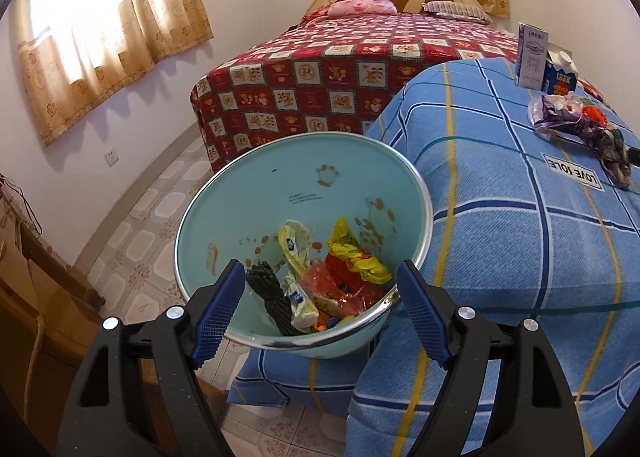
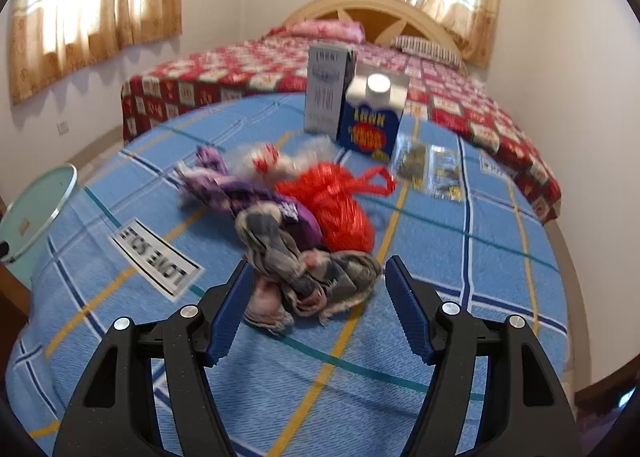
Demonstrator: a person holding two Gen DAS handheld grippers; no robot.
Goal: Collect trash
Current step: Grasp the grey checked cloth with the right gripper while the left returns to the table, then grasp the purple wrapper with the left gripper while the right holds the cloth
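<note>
Blue checked cloth [image 2: 440,277] under blurred rag [image 2: 304,273], bin [image 1: 280,193] half cut off

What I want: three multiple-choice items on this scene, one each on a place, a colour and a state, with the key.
1. The bin stands:
A. on the red bed
B. beside the blue cloth
C. on the pillow

2. The bag by the rag is:
A. green
B. black
C. red

3. The right tongs are:
A. open
B. shut on the rag
C. shut on the bag

Key:
1. B, its rim sits off the cloth's edge.
2. C, it is bright red.
3. A, the fingers stand wide apart.
</note>
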